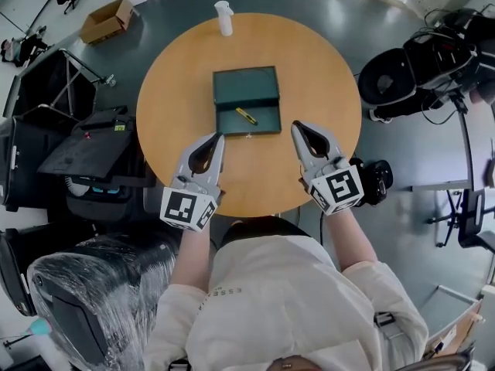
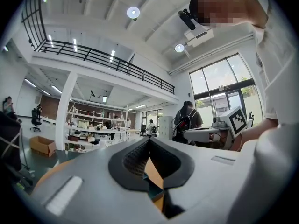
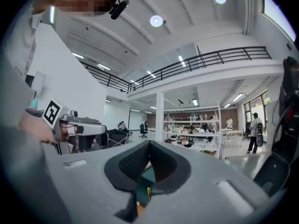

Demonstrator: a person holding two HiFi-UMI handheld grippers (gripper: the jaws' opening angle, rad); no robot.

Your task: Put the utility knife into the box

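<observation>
Left gripper [image 1: 220, 137]: jaws together, empty;
Right gripper [image 1: 295, 125]: jaws together, empty;
Utility knife [image 1: 247, 116]: inside box [image 1: 246, 87]; right gripper view shows only a sliver

Table [image 1: 325, 91] showing tan. Box [image 1: 246, 87] showing dark green. Knife [image 1: 247, 116] showing yellow, black trim. Left gripper [image 1: 219, 136], right gripper [image 1: 296, 124] showing grey, black pads, cubes bearing black-and-white square markers. Floor [image 1: 348, 14] showing dark blue-grey. Carton [image 1: 106, 20] showing brown.

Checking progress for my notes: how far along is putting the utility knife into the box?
Done: the utility knife lies inside the open box. In hand: nothing. The left gripper and right gripper hover short of the box, jaws shut and empty. Left: seemingly nothing, unless the lid must be closed.
</observation>
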